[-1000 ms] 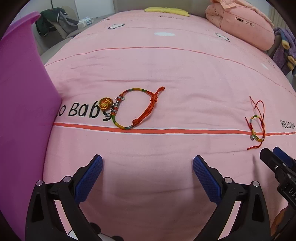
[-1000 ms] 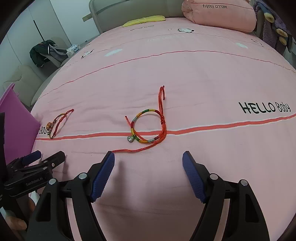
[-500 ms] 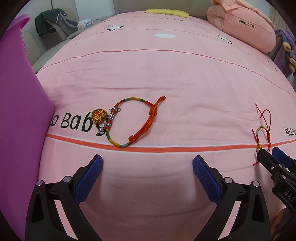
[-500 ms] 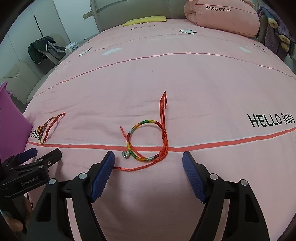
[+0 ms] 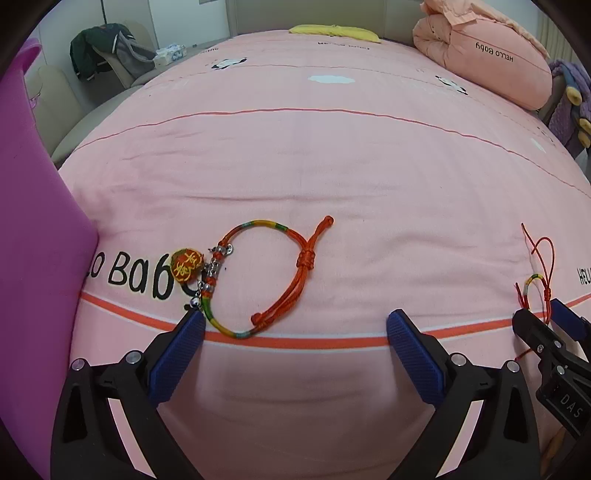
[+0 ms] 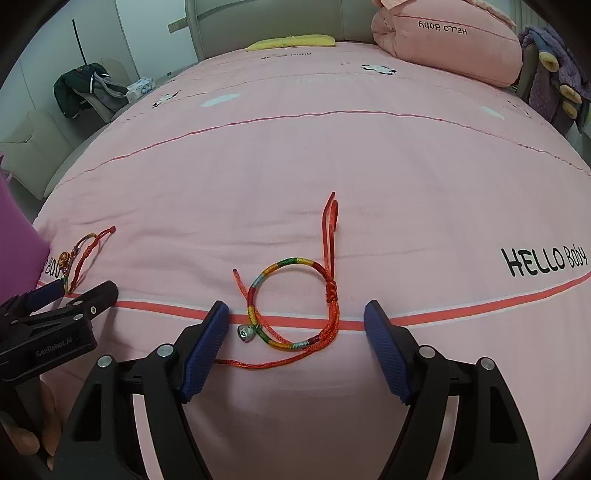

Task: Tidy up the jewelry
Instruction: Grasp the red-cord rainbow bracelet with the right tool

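Note:
An orange cord bracelet (image 5: 304,258) with a rainbow section, silver beads and a round embroidered charm (image 5: 186,266) lies on the pink bed sheet (image 5: 295,155). My left gripper (image 5: 295,321) stands open just short of it, its left fingertip (image 5: 192,325) beside the bracelet's small bell. A second bracelet (image 6: 295,261), rainbow cord with long red strings and a silver bell (image 6: 244,333), lies between the open fingers of my right gripper (image 6: 296,314). Nothing is held. Each gripper shows at the edge of the other's view.
A purple container wall (image 5: 37,258) rises at the left. At the bed's far end lie a folded pink quilt (image 5: 480,62) and a yellow pillow (image 5: 332,31). A chair with a dark jacket (image 5: 107,48) stands beyond the bed. A hand (image 6: 22,435) holds the left gripper.
Both grippers have moved forward over the sheet, so each bracelet now sits lower in its view, close to or between the fingertips. The jaws stayed wide.

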A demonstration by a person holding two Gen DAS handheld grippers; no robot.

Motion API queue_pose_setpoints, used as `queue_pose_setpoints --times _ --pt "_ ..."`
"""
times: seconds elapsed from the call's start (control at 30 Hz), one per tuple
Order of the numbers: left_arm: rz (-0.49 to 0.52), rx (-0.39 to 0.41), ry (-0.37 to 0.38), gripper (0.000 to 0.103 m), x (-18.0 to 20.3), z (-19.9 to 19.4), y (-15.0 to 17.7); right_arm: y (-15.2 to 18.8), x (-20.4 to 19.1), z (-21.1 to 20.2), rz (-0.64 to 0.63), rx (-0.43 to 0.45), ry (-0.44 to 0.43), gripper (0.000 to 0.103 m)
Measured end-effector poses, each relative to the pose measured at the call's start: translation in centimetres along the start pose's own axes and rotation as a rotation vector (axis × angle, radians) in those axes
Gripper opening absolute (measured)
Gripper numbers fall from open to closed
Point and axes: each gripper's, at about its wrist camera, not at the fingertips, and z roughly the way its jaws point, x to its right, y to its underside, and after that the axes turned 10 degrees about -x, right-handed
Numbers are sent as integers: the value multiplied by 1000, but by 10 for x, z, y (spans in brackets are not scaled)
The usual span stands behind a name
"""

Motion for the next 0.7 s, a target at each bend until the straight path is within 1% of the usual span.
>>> queue_pose_setpoints --times 0.17,0.5,0.53,0.57,0.63,0.67,0.7 --pt "-11 6 3 98 0 4 -6 -2 -1 3 -8 1 9 72" --pt "5 24 1 96 2 7 -13 -1 -4 5 -21 12 21 71" --pt "9 29 1 94 2 6 -12 0 -4 5 -22 12 22 71" --pt "14 36 3 90 4 4 -10 1 -5 4 -24 13 22 68" --pt "35 54 4 75 8 1 -7 3 -9 3 -38 15 27 62" --pt "43 58 3 72 10 -1 -7 4 -11 3 -48 16 30 57" --pt "52 63 6 64 12 -2 -6 4 -12 2 -56 16 31 51"
